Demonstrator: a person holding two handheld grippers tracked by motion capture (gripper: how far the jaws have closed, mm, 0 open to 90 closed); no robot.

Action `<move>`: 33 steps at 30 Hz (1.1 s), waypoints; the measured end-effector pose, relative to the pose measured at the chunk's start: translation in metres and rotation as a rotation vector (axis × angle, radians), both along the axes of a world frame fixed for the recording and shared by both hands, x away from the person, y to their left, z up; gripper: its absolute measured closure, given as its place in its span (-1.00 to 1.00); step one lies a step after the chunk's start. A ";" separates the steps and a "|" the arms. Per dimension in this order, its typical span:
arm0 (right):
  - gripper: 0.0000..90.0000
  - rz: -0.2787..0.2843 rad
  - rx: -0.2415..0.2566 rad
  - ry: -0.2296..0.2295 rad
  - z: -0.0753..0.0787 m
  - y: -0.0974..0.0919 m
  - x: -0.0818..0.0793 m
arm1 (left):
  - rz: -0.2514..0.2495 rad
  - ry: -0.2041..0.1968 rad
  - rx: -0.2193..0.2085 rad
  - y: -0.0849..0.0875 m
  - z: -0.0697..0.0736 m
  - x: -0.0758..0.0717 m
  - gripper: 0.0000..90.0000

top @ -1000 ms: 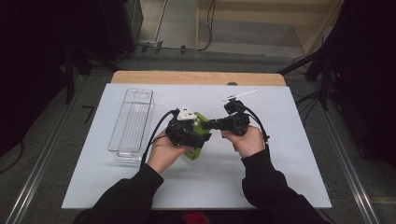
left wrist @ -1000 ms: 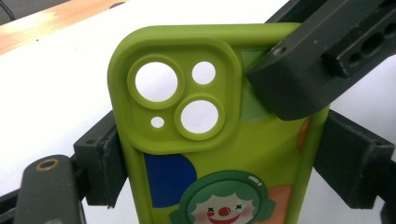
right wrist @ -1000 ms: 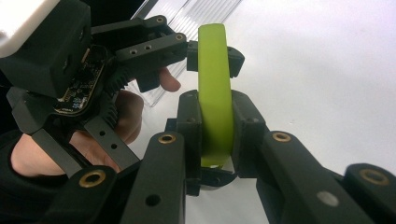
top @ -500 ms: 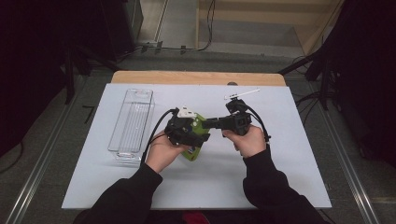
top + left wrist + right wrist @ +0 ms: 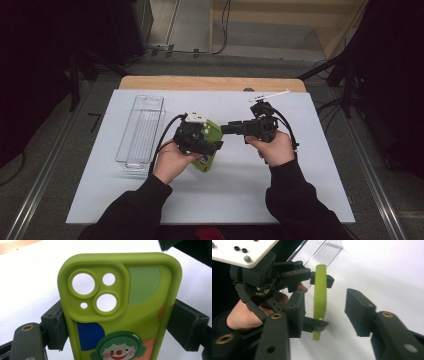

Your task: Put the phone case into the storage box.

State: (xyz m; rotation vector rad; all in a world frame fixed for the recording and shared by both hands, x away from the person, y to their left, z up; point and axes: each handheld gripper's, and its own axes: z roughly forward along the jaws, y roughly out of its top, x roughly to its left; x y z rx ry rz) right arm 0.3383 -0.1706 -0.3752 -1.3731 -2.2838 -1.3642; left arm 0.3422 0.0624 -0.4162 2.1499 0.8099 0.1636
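While left gripper point(image 5: 214, 146) clamps green phone case point(image 5: 120, 310) by its edges, right gripper point(image 5: 226, 129) has edged closer, jaws released either side of case edge; handover or regrasp likely.

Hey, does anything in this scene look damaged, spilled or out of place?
Nothing stands out. The left claw grips a lime-green silicone phone case by its two long edges; the case looks intact. The right claw is open with the case's edge between its pads. The clear plastic rectangular tray lies flat on the white table.
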 end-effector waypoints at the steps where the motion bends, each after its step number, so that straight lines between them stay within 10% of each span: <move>1: 0.02 -0.001 0.003 -0.008 0.001 -0.002 0.000 | 0.002 0.007 -0.005 0.001 0.001 0.000 -0.63; 33: -0.37 0.065 -0.124 -0.098 -0.023 -0.020 -0.007 | -0.027 0.089 -0.056 0.014 0.014 0.005 -0.63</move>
